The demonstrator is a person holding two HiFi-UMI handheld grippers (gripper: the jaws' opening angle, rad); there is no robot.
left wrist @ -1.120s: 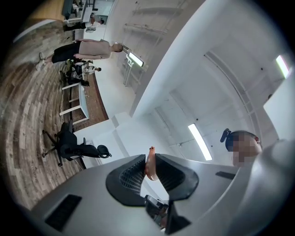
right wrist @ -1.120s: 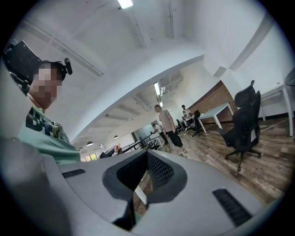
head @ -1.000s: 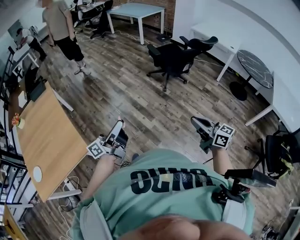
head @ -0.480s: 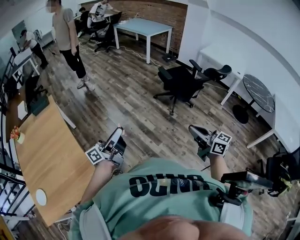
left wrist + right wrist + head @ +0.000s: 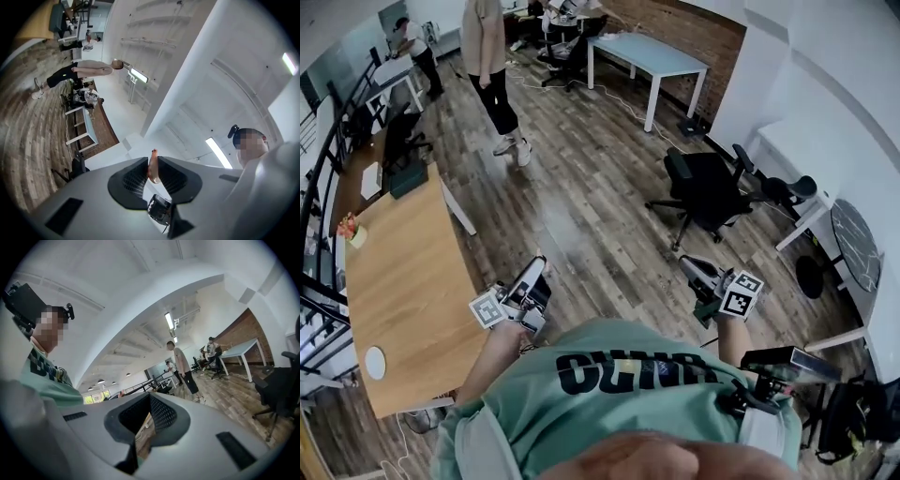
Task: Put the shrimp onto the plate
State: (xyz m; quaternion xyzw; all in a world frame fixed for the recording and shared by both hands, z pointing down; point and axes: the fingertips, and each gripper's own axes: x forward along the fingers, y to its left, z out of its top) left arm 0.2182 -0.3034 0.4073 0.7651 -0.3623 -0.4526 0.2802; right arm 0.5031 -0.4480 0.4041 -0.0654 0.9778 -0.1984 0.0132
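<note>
A small pink-orange shrimp (image 5: 153,169) stands upright between the pads of my left gripper (image 5: 153,159), which is shut on it and tilts upward. In the head view my left gripper (image 5: 536,269) is held in front of the body over the wood floor, just right of the wooden table (image 5: 403,272). A small white plate (image 5: 375,362) lies near that table's near-left corner. My right gripper (image 5: 692,269) is held out level at the right, and in the right gripper view its fingertips (image 5: 150,397) meet with nothing between them.
A black office chair (image 5: 703,192) stands on the floor ahead to the right. A person (image 5: 492,66) stands farther back near a light blue table (image 5: 652,56). An orange item (image 5: 345,225) sits at the wooden table's far end. A black railing (image 5: 328,159) runs along the left.
The head view has swung left as the wearer walks: the chair slid right and farther off, and the wooden table shows more fully. Both grippers keep their pose before the body.
</note>
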